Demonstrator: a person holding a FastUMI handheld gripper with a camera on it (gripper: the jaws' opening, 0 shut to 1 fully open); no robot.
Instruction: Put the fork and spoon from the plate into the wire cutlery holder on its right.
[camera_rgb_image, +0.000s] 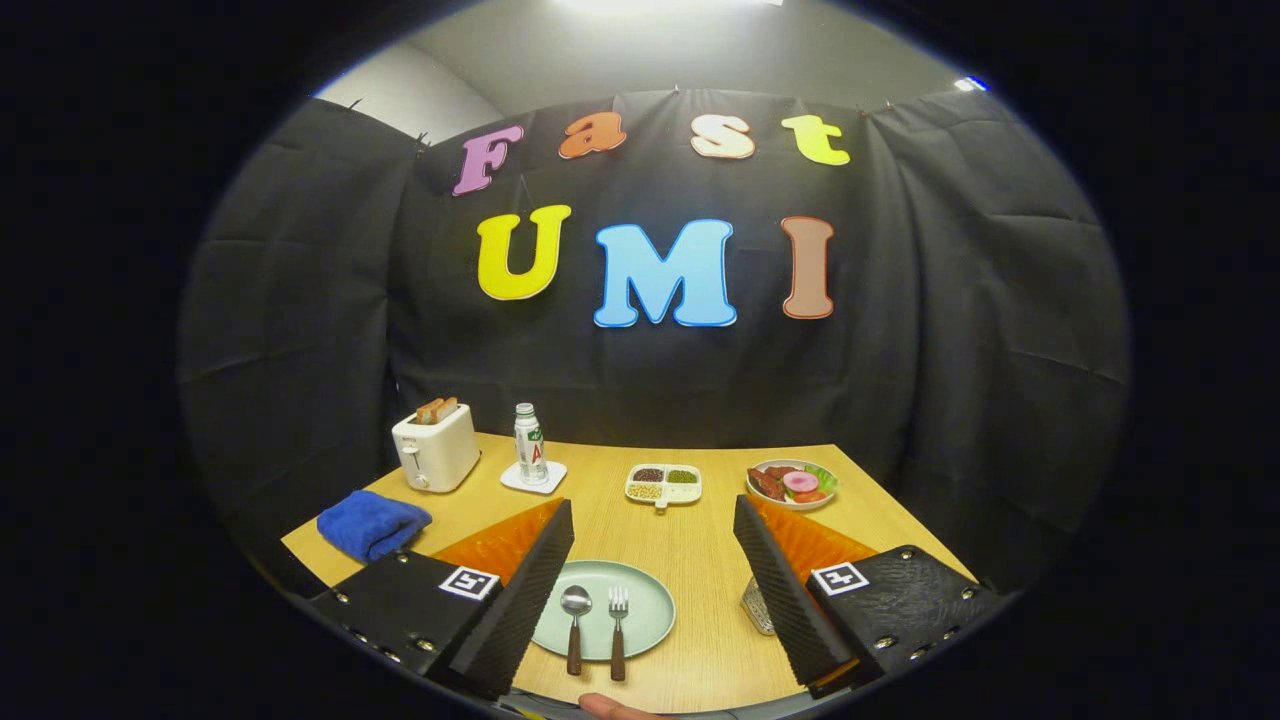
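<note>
While my hand-held gripper (654, 590) hangs wide open, the spoon (575, 612) and fork (618, 618) lie close; I might snag both.

1. The plate (640, 612) was pale green.
2. The spoon (575, 622) and fork (618, 630) were silver with dark brown handles.
3. The worktop (700, 540) showed light wood grain.
4. The towel (372, 523) was bright blue.
5. The toaster (436, 448) was cream.
6. The wire cutlery holder (757, 606) was silvery mesh.
</note>
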